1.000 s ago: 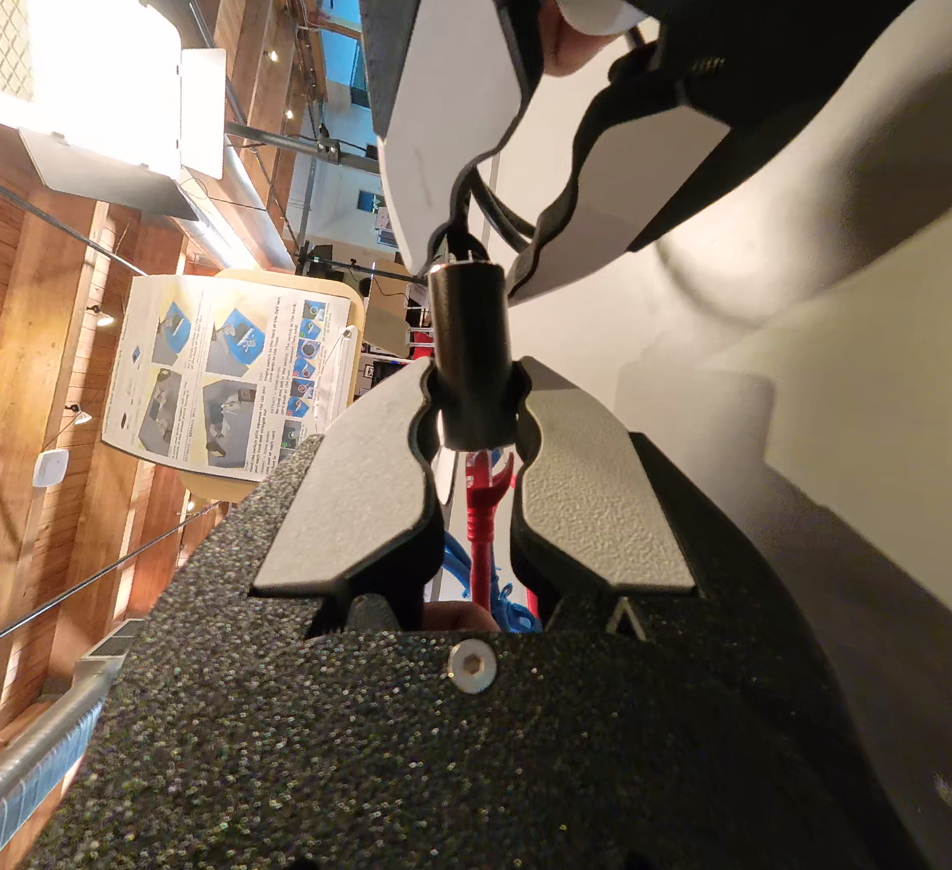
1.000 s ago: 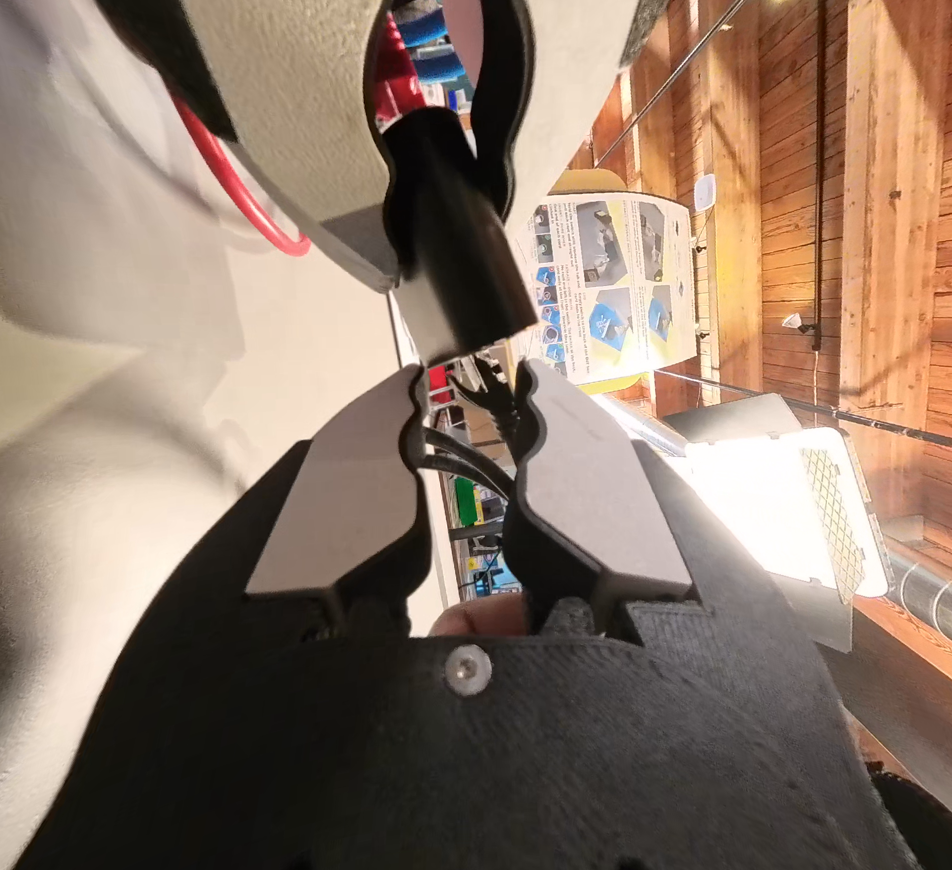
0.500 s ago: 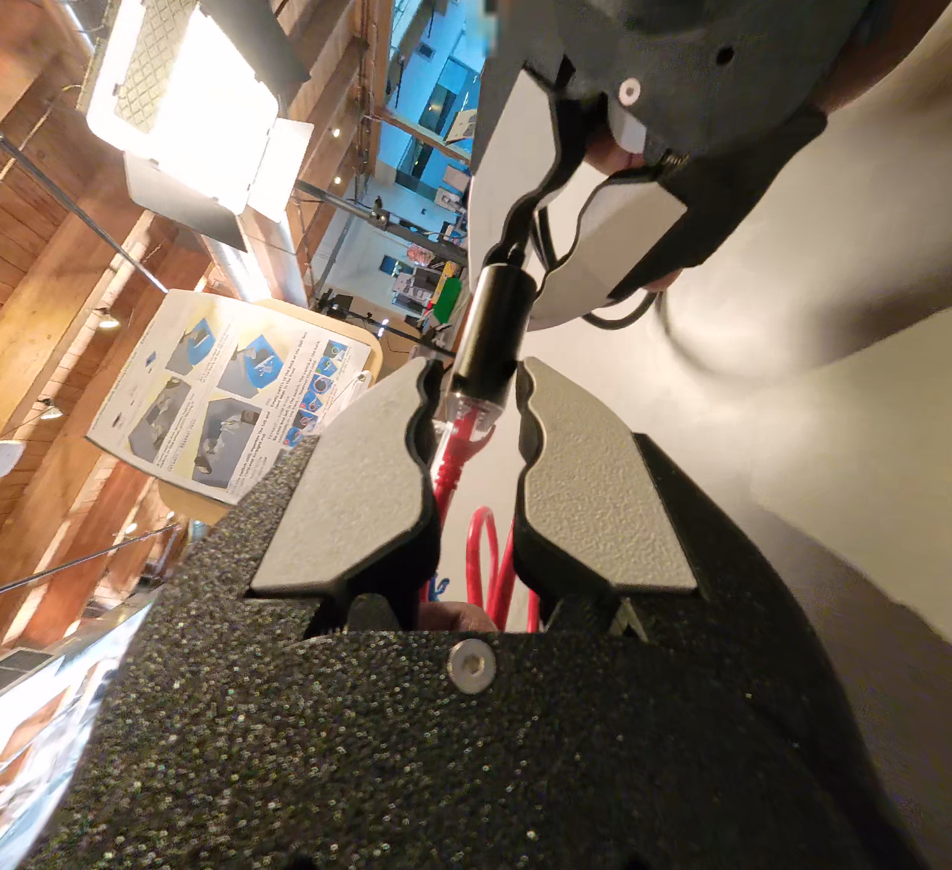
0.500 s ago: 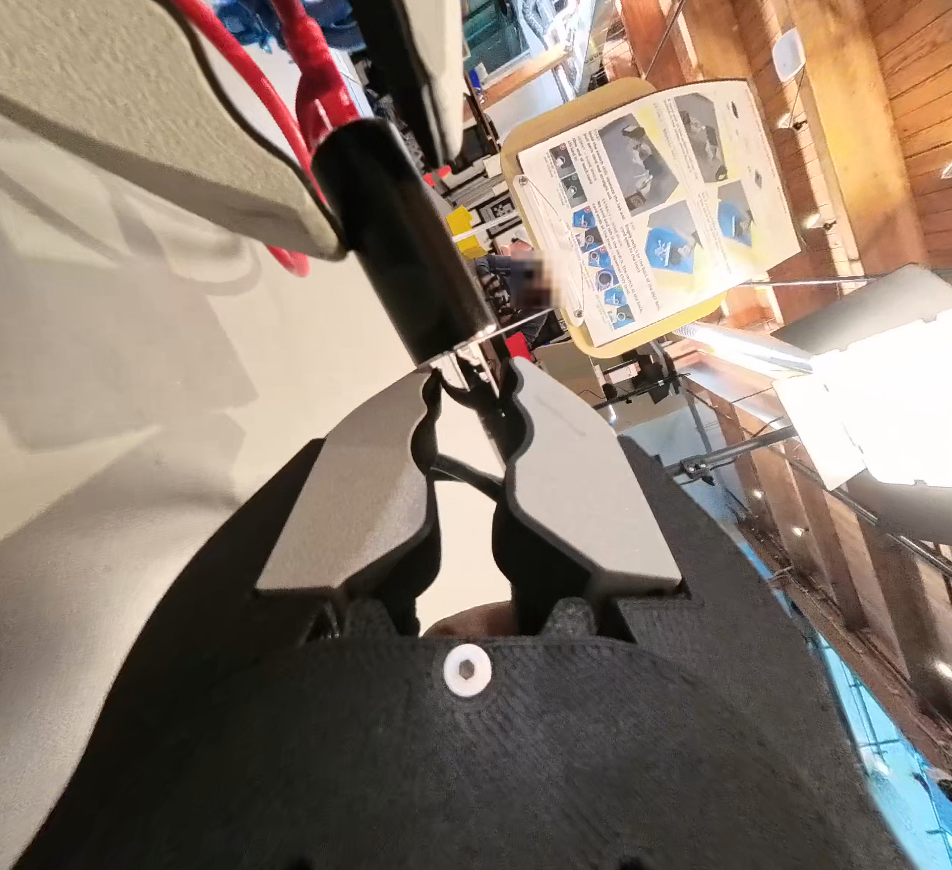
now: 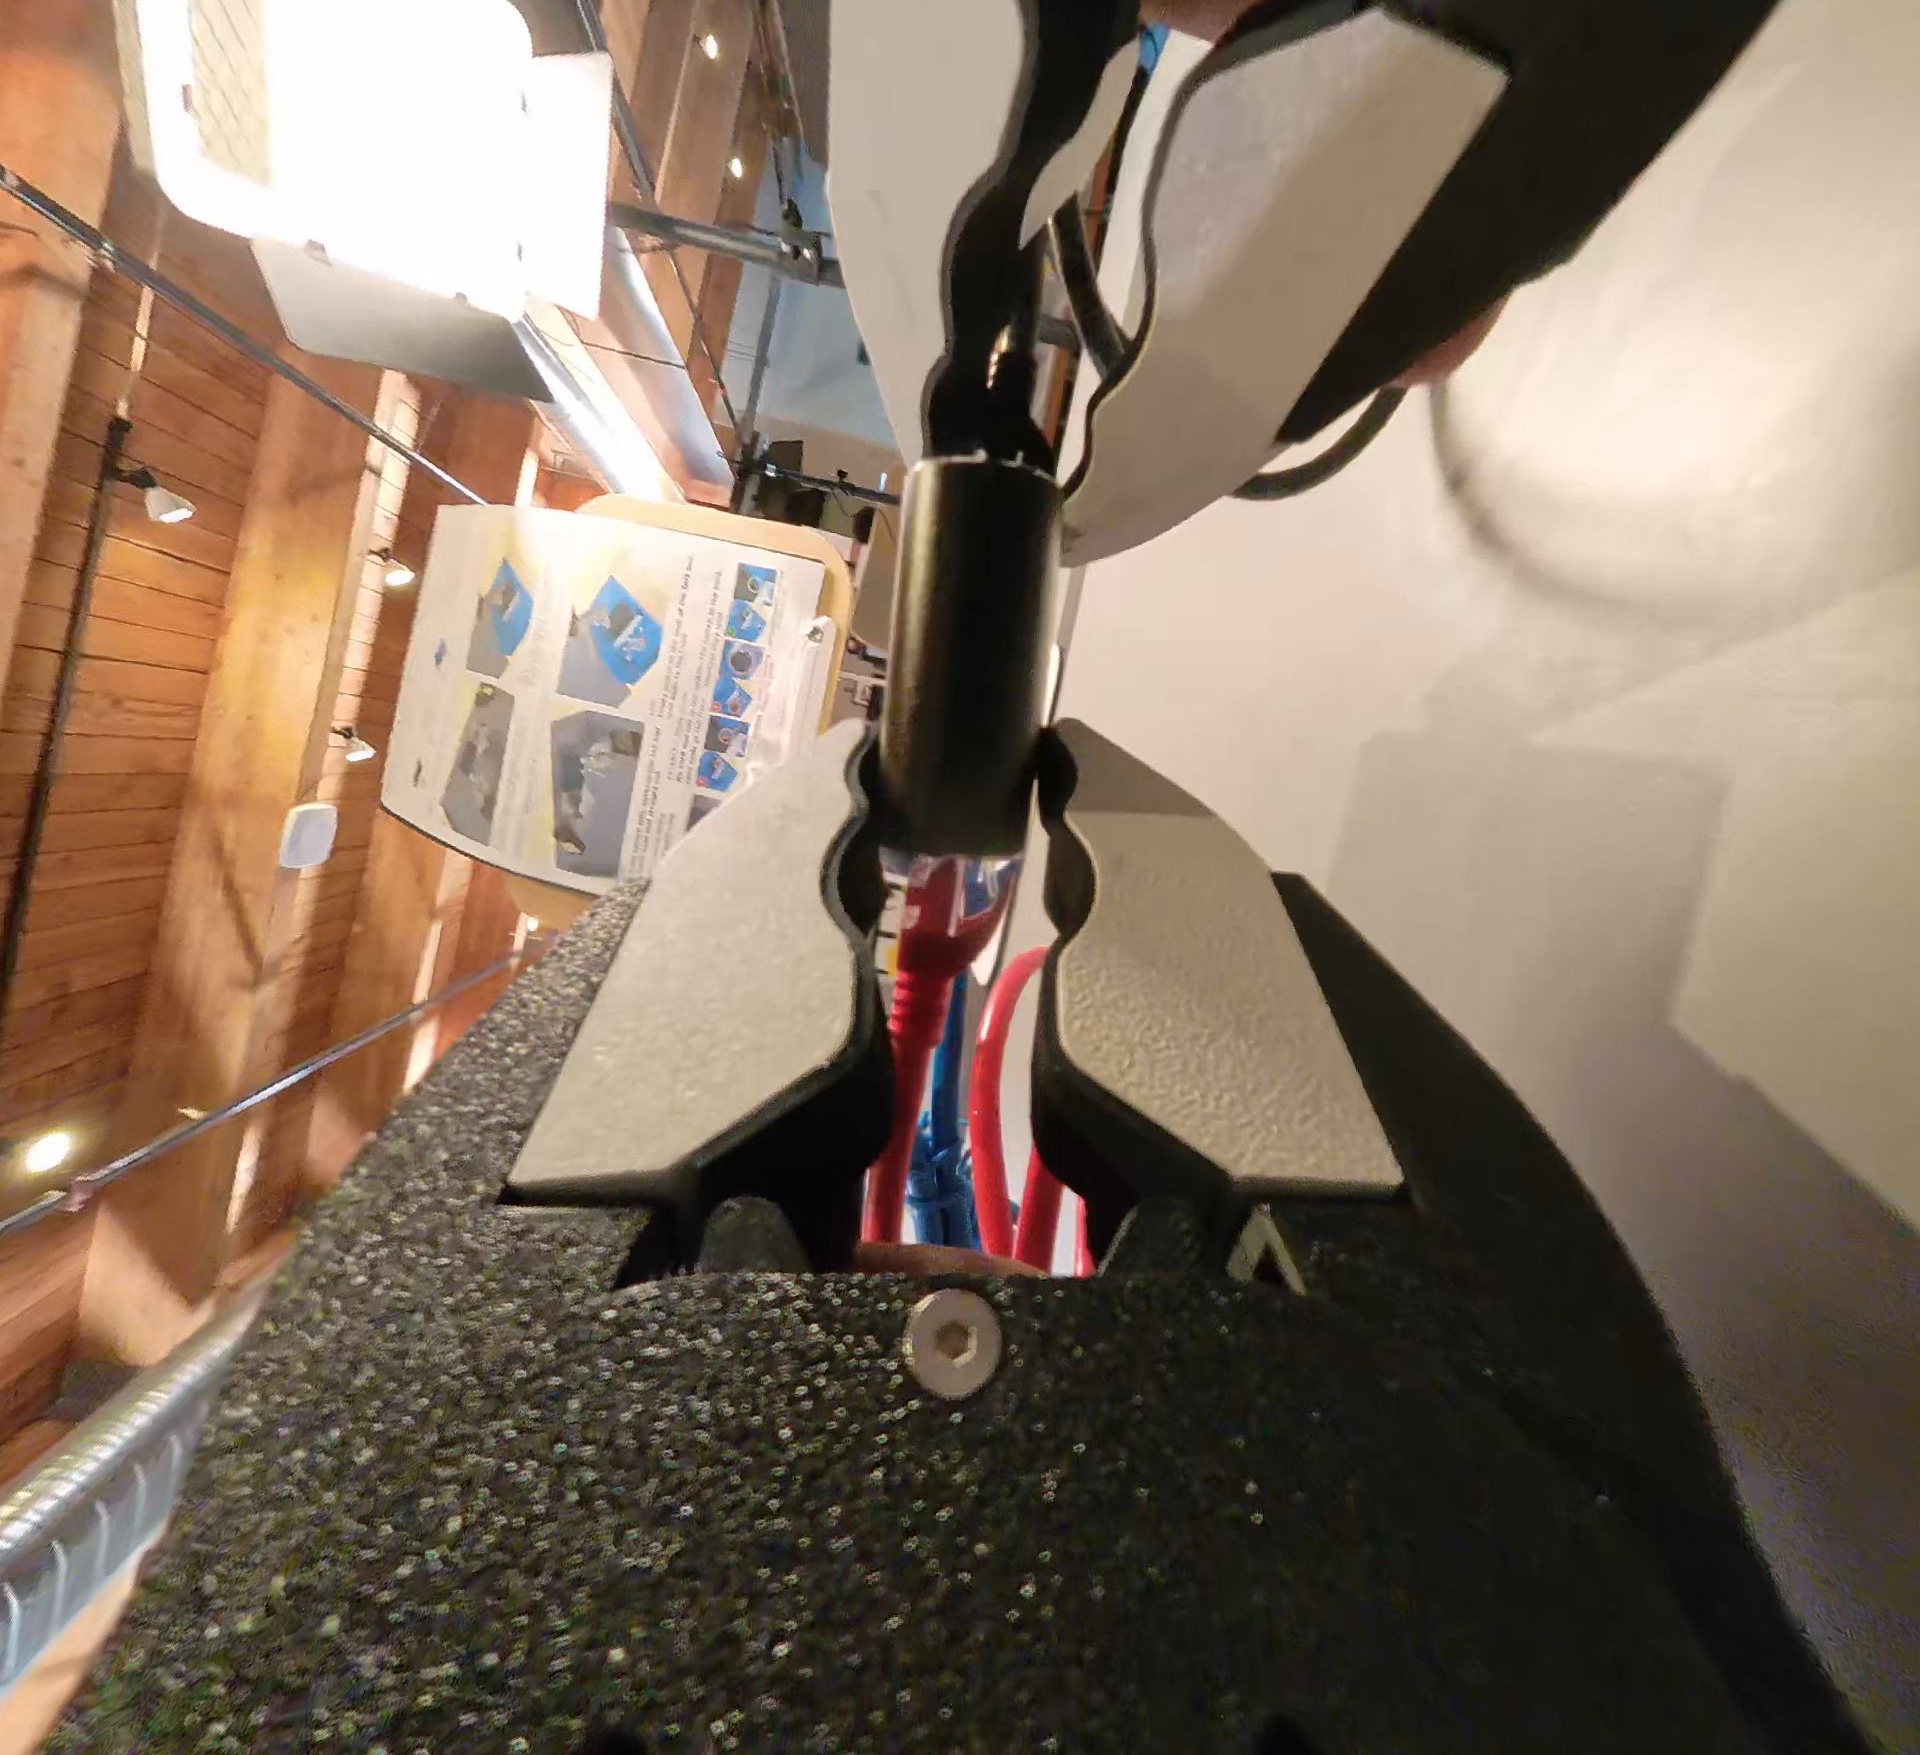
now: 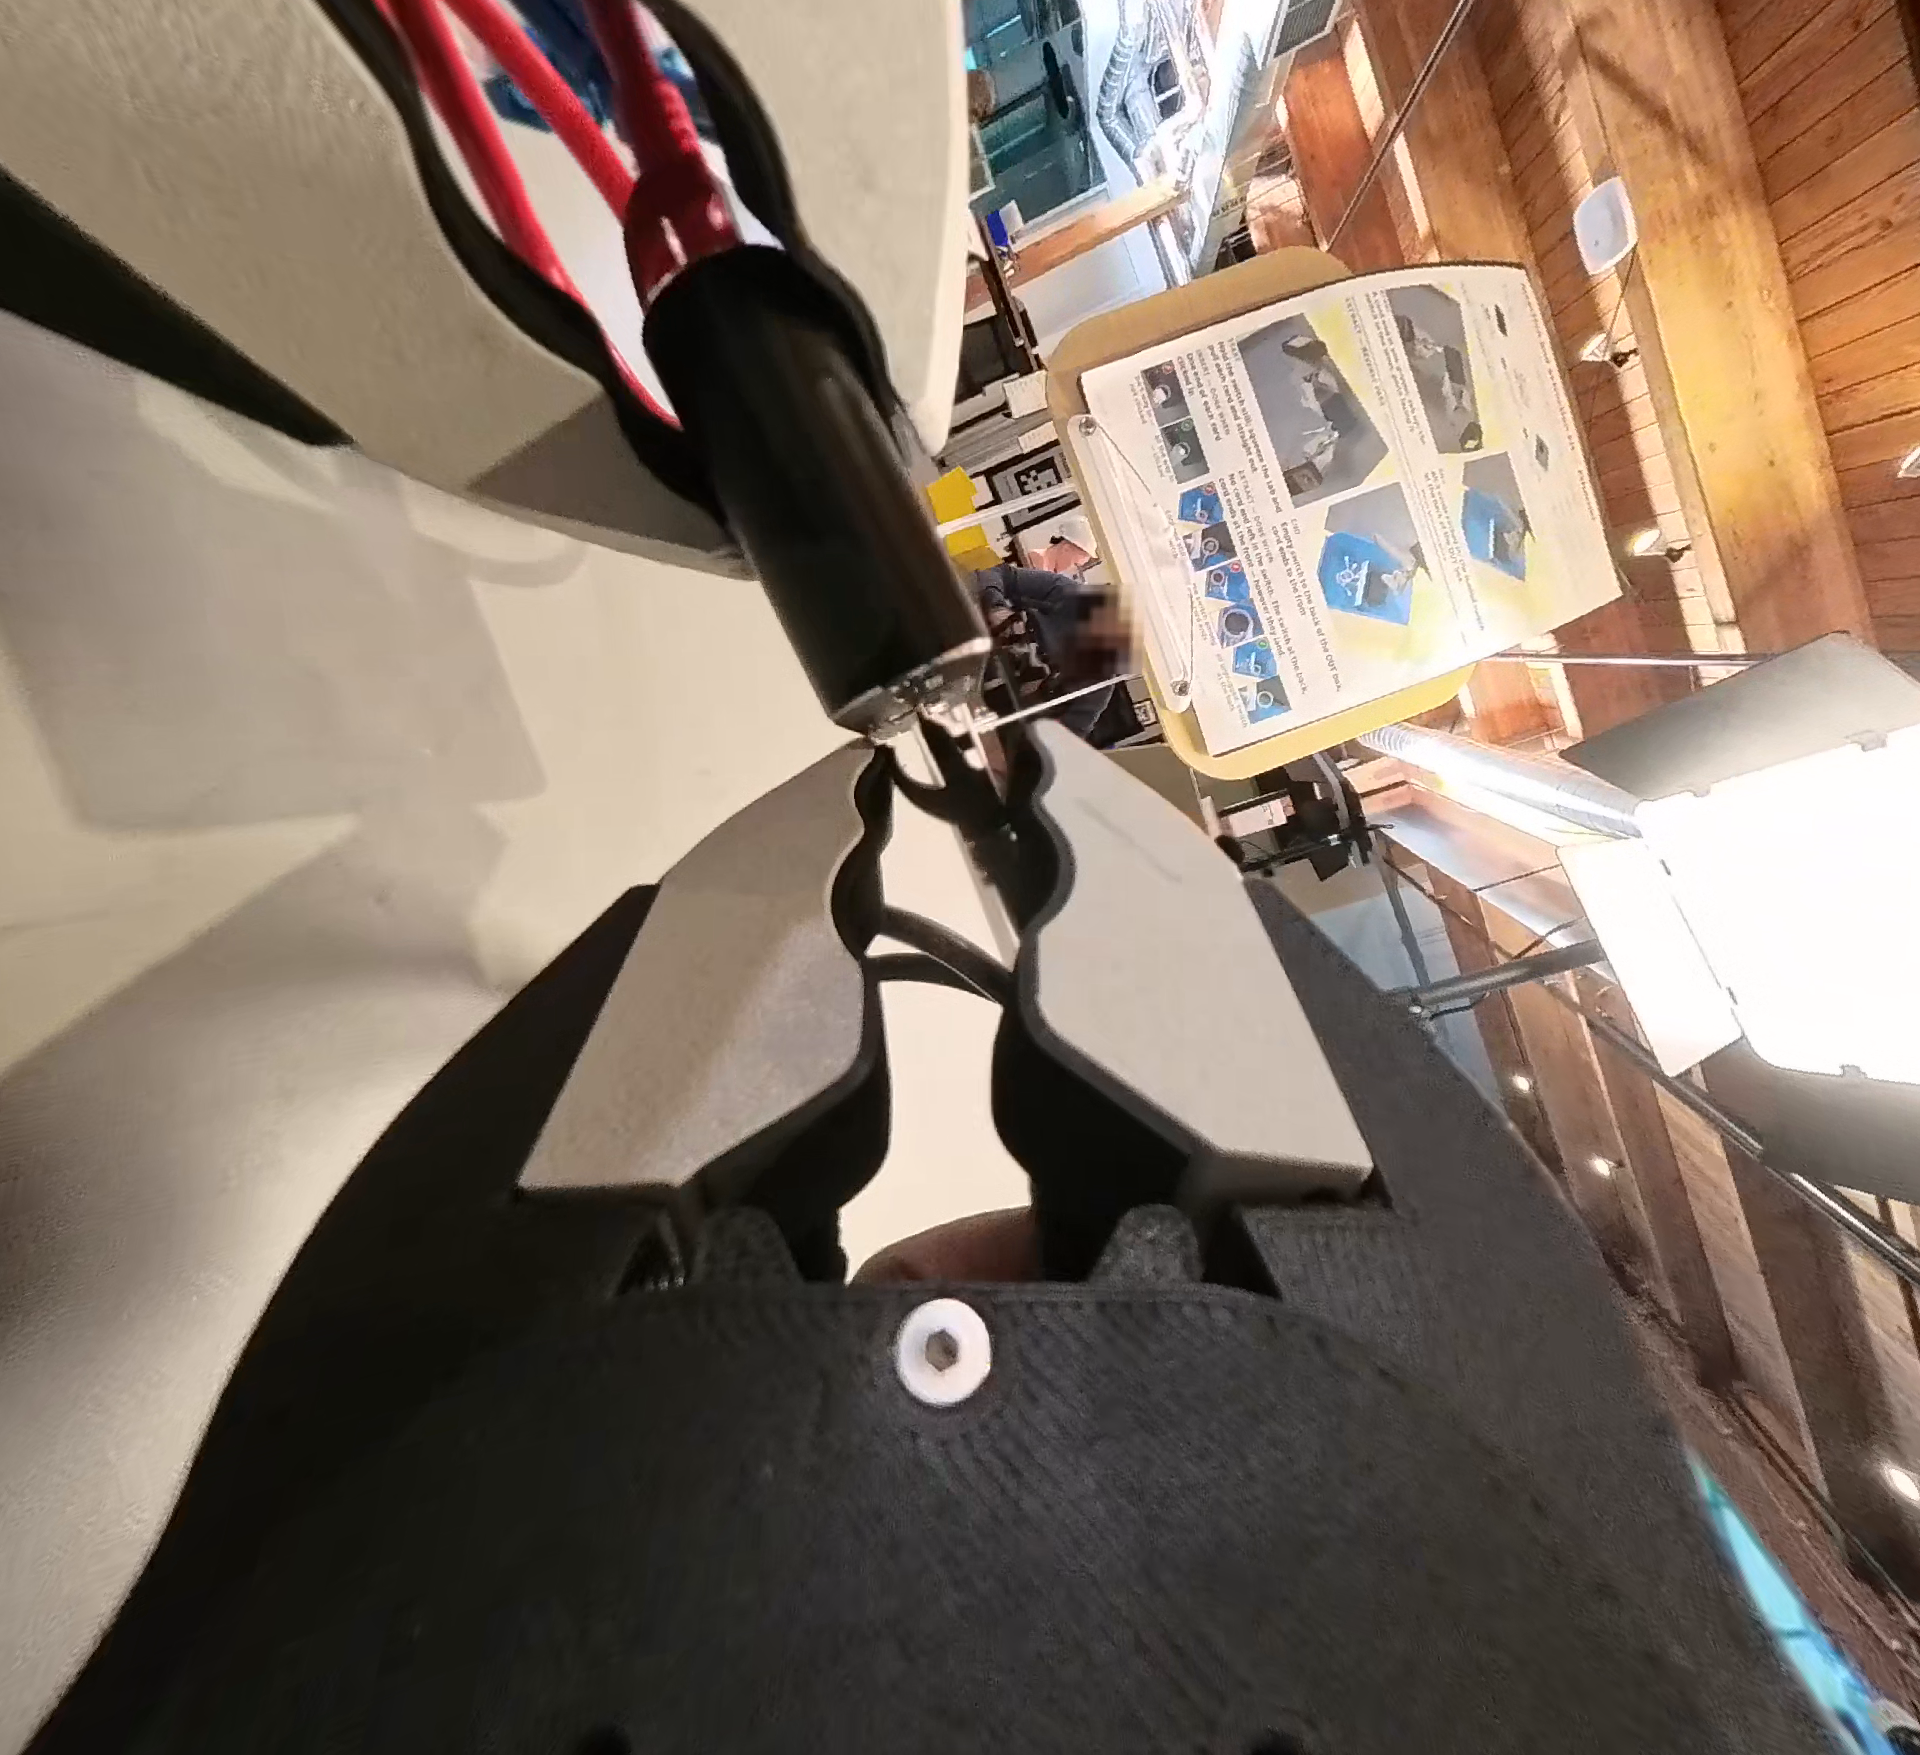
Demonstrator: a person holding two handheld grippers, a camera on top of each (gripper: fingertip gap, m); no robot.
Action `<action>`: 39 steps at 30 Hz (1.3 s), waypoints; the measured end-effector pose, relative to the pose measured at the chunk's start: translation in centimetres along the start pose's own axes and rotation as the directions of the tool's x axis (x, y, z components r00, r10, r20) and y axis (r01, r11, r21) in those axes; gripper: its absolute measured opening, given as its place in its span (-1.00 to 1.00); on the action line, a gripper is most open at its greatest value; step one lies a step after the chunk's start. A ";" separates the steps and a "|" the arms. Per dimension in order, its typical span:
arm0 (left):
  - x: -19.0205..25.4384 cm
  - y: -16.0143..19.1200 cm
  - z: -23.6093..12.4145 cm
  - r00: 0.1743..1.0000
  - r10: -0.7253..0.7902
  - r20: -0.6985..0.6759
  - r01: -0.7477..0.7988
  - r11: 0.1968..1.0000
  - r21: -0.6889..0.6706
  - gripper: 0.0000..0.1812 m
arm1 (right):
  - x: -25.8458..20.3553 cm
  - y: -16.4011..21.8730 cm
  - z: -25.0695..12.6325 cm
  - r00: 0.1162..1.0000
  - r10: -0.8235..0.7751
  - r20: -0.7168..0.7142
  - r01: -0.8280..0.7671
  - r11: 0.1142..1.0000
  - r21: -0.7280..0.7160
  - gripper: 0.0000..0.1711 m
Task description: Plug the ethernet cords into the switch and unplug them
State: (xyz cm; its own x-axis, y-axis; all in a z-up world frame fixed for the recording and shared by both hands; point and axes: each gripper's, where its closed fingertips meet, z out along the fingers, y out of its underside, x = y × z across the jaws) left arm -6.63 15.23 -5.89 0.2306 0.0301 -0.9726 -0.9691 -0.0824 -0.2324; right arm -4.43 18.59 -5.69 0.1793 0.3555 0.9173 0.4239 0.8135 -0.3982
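The left hand-held gripper [image 5: 956, 796] is clenched around the near end of a black cylindrical coupler [image 5: 966, 656], its two grey fingers [image 5: 727, 957] pressing the barrel from either side. A red ethernet cord [image 5: 925, 967] enters that near end, its clear plug seated at the coupler's mouth, and a blue cord [image 5: 940, 1175] trails below it between the fingers. Opposite, the right hand-held gripper [image 6: 951, 775] is closed on a thin black cord [image 6: 940, 952] just at the coupler's far end; in the right wrist view the black coupler's metal-rimmed mouth [image 6: 914, 687] sits right at its fingertips, with the clear plug tab showing there. Whether that plug is fully home or partly out cannot be told.

No switch box is visible; the coupler is the only socketed part in view, held in the air between the two tools, well above the pale bench [image 5: 1558, 666]. An instruction sheet on a board [image 5: 603, 687] and a bright lamp panel [image 5: 343, 64] stand behind.

Judging by this, the step in hand is working the black cord's plug at the coupler's far end, either seating it or drawing it out. The next move calls for a straight push or pull along the barrel's axis, with the left tool holding the coupler steady and the latch tab pressed if the plug is to come out.
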 end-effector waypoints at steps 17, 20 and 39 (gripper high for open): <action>0.4 0.8 0.0 0.997 -0.055 -0.060 0.054 0.998 -0.019 -0.71 | 0.1 -0.5 -0.3 0.983 -0.166 -0.072 0.168 0.986 0.019 -0.73; 0.4 0.7 0.0 0.996 -0.056 -0.063 0.055 0.998 -0.015 -0.71 | 0.1 -0.5 -0.3 0.984 -0.167 -0.069 0.169 0.985 0.025 -0.73; 0.0 -0.1 0.2 0.996 -0.092 -0.016 0.092 0.996 0.003 -0.71 | 1.6 -0.3 -0.4 0.996 0.029 -0.080 -0.031 0.999 -0.018 -0.76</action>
State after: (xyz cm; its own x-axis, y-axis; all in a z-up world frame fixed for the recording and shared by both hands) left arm -6.53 15.40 -5.85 0.3200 0.0218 -0.9472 -0.9441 -0.0760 -0.3207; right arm -3.95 18.72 -4.07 0.2624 0.3411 0.9027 0.4345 0.7935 -0.4261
